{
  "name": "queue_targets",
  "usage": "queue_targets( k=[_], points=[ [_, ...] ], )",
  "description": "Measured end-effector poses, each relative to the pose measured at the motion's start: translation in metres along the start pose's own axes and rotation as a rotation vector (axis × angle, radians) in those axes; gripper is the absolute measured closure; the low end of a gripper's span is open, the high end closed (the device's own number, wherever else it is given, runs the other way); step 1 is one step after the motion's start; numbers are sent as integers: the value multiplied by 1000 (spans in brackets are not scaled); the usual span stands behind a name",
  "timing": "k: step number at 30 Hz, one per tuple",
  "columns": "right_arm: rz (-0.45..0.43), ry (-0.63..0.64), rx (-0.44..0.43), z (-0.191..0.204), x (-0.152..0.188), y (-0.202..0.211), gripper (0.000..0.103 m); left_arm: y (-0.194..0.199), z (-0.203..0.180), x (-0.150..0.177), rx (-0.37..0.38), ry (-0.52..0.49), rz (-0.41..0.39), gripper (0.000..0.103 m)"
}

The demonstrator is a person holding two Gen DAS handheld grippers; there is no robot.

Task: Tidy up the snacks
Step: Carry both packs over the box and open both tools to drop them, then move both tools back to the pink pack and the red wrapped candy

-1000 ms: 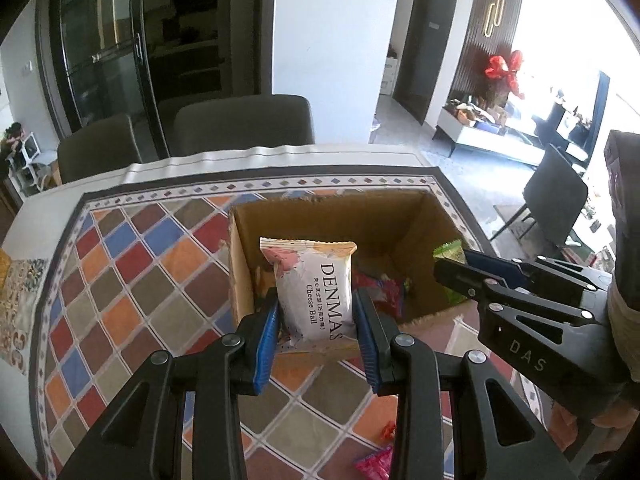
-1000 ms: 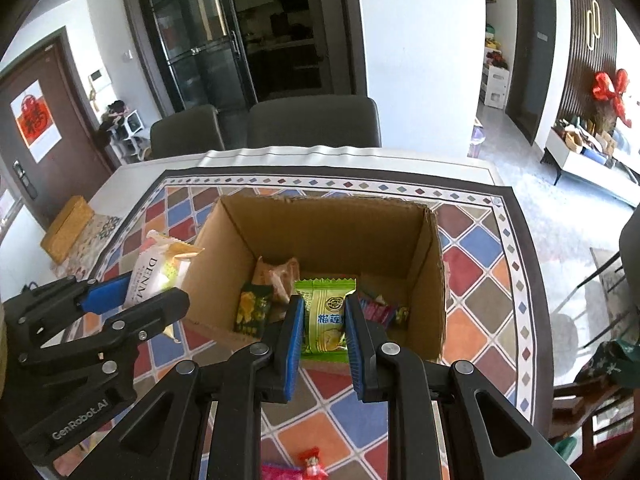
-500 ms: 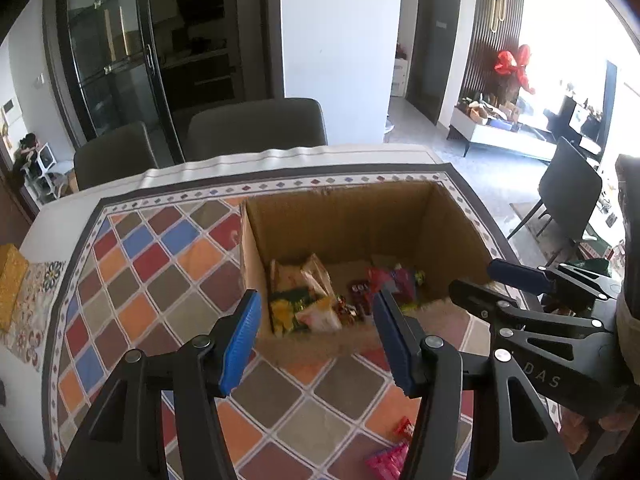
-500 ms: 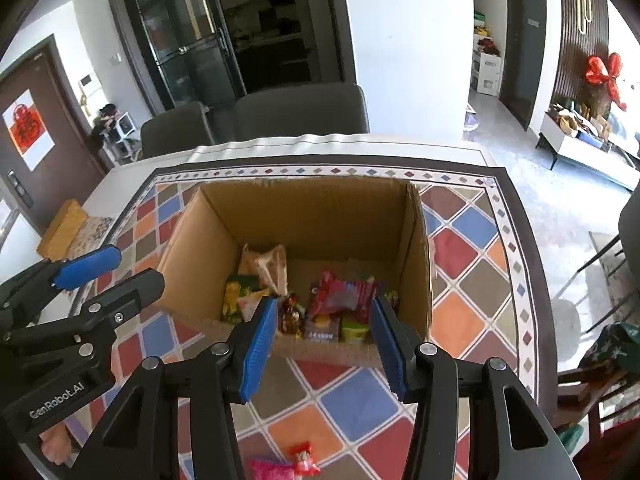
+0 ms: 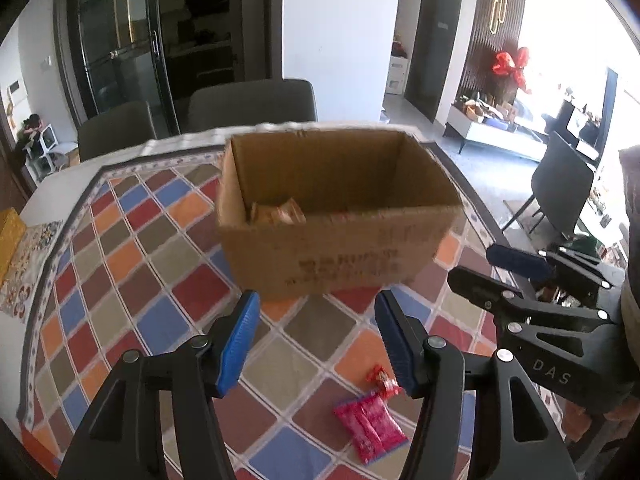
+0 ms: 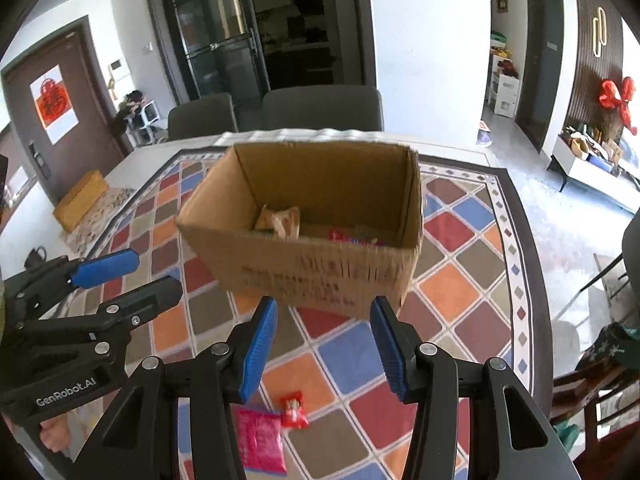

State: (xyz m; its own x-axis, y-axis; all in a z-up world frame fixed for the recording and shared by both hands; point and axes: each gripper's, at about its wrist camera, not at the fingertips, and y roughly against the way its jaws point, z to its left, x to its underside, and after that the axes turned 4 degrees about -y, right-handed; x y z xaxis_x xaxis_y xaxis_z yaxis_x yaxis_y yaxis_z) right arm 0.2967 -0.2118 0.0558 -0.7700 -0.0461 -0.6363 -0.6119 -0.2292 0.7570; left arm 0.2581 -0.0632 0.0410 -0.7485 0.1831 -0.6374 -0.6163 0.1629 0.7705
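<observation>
An open cardboard box point(image 5: 340, 256) point(image 6: 320, 276) stands on the chequered tablecloth point(image 5: 132, 280), with several snack packets point(image 5: 280, 214) point(image 6: 280, 220) lying in it. My left gripper point(image 5: 316, 304) hangs open in front of the box's near wall, with nothing between its blue pads. My right gripper point(image 6: 324, 306) is open and empty too, beside it on the right. Each shows in the other's view: the right gripper point(image 5: 472, 264), the left gripper point(image 6: 158, 272). A pink packet point(image 5: 370, 428) point(image 6: 260, 440) and a small red sweet point(image 5: 384, 380) point(image 6: 294, 412) lie on the cloth below the fingers.
Two grey chairs point(image 6: 320, 108) stand at the table's far side. A yellow box point(image 6: 80, 200) sits on a patterned mat at the table's left edge. Another dark chair point(image 5: 560, 196) stands off to the right, on the floor.
Both grippers let go of their packets over the box: the left a white Cheese Ball bag, the right a green packet. Both opened and drew back and down; the box now looks farther away.
</observation>
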Motion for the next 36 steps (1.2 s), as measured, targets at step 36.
queue_targets(
  k=[36],
  points=[
    [178, -46, 73, -47, 131, -30, 54, -93, -65, 123, 26, 26, 307, 44]
  ],
)
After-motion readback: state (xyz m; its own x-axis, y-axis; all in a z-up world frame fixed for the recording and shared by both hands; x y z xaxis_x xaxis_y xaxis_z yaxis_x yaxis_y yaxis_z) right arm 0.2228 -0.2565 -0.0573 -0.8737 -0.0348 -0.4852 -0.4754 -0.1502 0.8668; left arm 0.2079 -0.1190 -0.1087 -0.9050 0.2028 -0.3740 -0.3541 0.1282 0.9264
